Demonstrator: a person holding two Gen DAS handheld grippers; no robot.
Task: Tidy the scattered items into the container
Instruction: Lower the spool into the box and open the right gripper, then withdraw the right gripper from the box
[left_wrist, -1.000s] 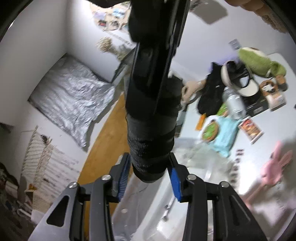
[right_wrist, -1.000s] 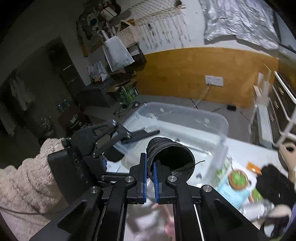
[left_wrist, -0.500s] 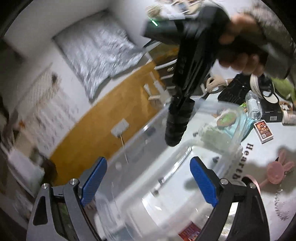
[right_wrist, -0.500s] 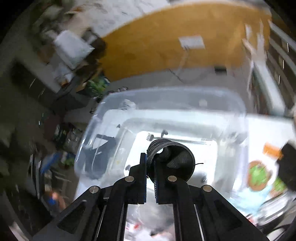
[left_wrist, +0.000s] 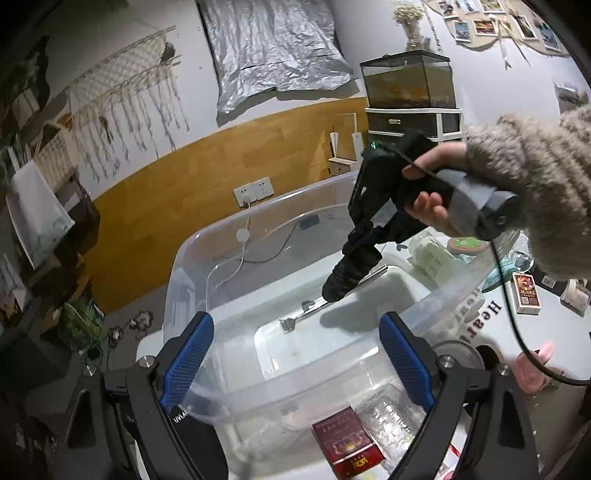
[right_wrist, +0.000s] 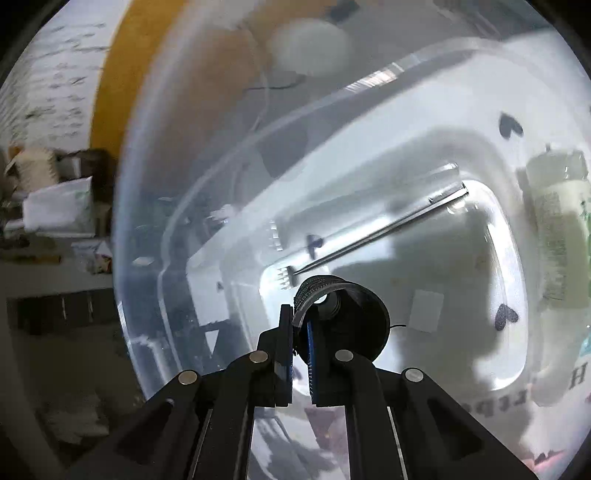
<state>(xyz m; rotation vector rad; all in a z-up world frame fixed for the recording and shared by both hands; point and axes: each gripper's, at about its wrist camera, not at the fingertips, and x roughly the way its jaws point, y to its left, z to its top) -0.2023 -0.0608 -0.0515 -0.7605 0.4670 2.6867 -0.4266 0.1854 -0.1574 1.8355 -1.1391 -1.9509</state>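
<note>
Now R gripper (right_wrist: 300, 341) pinches the rim of a black ribbed roll (right_wrist: 341, 317), tape maybe, inside the clear plastic bin (left_wrist: 192, 254), low over its floor near the far-right corner, beside a metal back-scratcher (right_wrist: 376, 236). Best to lower till the roll touches the floor, then release; don't drop it. R hand (left_wrist: 430, 199) pitched steeply down. L gripper (left_wrist: 295, 354) wide open, holding nothing, hovering at the near rim.

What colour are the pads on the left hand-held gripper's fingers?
Blue, with a fine ribbed texture, on black fingers. Clearest in the left wrist view.
</note>
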